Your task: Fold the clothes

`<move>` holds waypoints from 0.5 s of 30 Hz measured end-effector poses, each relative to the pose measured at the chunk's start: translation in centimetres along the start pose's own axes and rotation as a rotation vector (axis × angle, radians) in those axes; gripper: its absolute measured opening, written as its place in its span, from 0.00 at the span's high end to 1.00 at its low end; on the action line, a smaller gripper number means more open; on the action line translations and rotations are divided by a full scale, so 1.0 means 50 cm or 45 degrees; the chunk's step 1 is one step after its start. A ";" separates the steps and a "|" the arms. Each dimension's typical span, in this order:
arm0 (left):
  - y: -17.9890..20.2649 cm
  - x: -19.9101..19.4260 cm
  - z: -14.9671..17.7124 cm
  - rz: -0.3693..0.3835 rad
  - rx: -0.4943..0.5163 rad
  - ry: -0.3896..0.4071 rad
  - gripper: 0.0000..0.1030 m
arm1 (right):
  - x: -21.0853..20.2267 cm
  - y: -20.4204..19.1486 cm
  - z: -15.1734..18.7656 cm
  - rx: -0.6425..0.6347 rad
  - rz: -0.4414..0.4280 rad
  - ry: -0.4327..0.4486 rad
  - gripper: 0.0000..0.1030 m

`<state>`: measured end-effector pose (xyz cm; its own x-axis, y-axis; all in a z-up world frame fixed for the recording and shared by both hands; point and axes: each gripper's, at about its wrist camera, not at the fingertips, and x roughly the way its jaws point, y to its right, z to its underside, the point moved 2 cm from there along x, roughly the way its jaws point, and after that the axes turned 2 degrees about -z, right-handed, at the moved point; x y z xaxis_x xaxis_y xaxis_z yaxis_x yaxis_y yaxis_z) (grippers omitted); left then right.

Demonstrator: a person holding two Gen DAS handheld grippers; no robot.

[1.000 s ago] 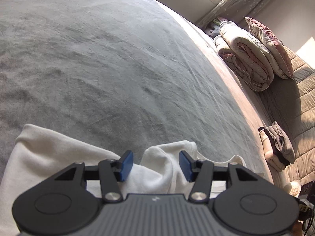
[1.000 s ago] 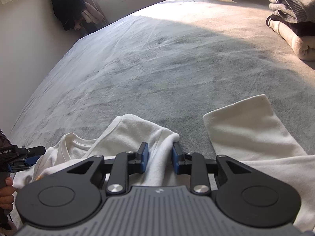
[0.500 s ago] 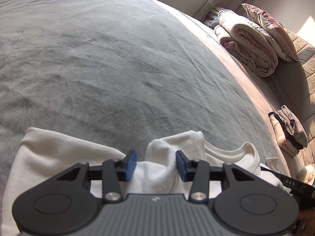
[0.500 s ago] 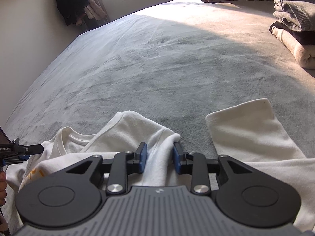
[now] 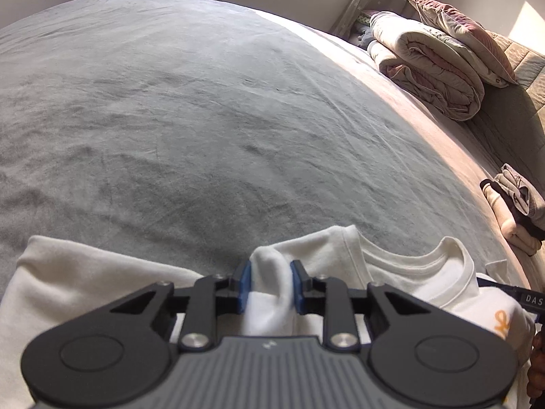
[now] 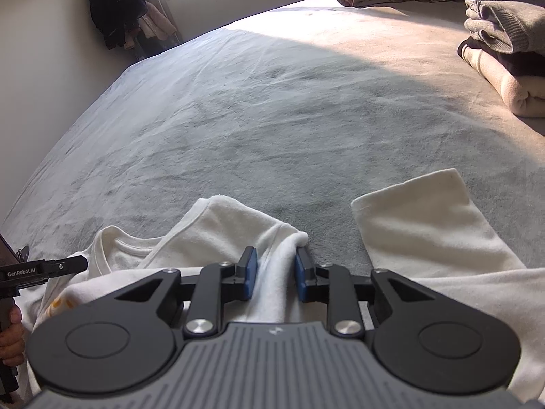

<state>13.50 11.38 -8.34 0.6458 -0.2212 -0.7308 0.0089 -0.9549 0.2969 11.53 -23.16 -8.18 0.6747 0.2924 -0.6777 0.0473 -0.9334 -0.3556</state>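
A white long-sleeved shirt (image 5: 425,272) with a small orange print lies at the near edge of a grey bed (image 5: 204,119). My left gripper (image 5: 270,281) is shut on a bunched fold at its left shoulder, beside the collar. The left sleeve (image 5: 85,272) lies flat to the left. In the right wrist view my right gripper (image 6: 275,272) is shut on a fold of the shirt (image 6: 224,228) at the right shoulder. The right sleeve (image 6: 429,218) lies flat to the right. The left gripper's tip (image 6: 51,267) shows at the left edge.
A folded quilt with a pillow (image 5: 432,64) lies at the bed's far right. A small stack of folded clothes (image 5: 514,204) sits at the right edge, also in the right wrist view (image 6: 504,54). Dark clothes (image 6: 115,10) hang in the far corner.
My left gripper has closed on the shoulder fold; its jaws stood apart a second ago. The right gripper has kept its grip. Both views tilted slightly upward over the bed.
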 end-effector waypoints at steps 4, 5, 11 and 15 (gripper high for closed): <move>0.008 -0.006 0.003 -0.015 -0.009 0.041 0.92 | -0.003 -0.006 -0.002 -0.007 0.019 0.034 0.88; 0.013 -0.008 0.004 -0.032 0.001 0.059 0.92 | -0.007 -0.009 -0.002 -0.016 0.033 0.054 0.89; 0.047 -0.022 0.008 -0.163 0.100 0.165 0.93 | -0.031 -0.030 -0.011 -0.099 0.118 0.180 0.91; 0.056 -0.047 -0.020 -0.202 0.128 0.213 0.93 | -0.051 -0.049 -0.041 -0.147 0.128 0.235 0.91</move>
<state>12.79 9.41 -5.16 0.7598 -0.0391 -0.6490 0.0496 -0.9918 0.1178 11.19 -22.05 -4.26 0.8032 0.1633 -0.5729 0.0494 -0.9767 -0.2090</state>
